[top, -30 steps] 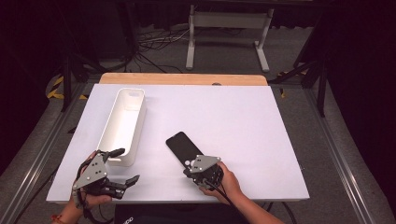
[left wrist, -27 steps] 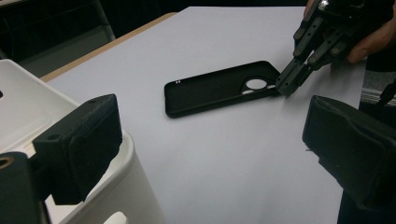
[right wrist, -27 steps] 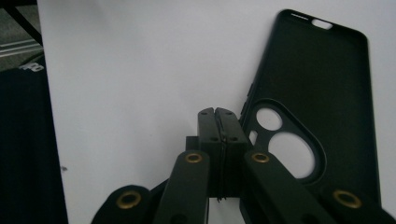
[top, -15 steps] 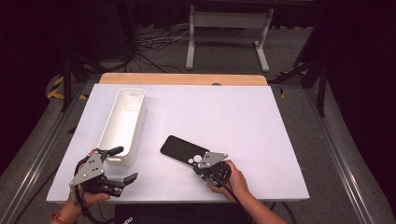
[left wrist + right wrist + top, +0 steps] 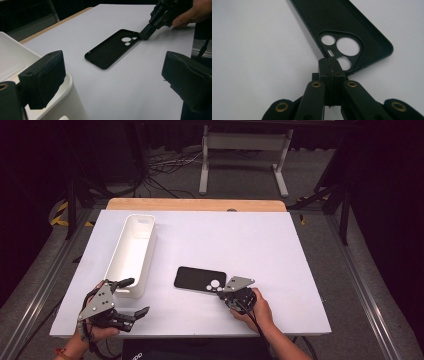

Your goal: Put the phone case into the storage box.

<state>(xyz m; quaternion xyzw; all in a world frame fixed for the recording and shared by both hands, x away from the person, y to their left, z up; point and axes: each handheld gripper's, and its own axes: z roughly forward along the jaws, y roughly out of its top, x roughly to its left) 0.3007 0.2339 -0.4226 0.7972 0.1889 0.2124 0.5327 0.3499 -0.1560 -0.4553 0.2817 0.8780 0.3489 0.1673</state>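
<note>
High view shows the phone case (image 5: 199, 279) lying flat near the front edge of the white worktop (image 5: 280, 250), long axis along that edge; the right hand-held gripper (image 5: 231, 293) is closed on its corner beside the camera holes, the left hand-held gripper (image 5: 131, 297) stands open by the white bin (image 5: 131, 254)

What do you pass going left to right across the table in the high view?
Left gripper → white bin → black phone case → right gripper, shut on the case's edge.
</note>
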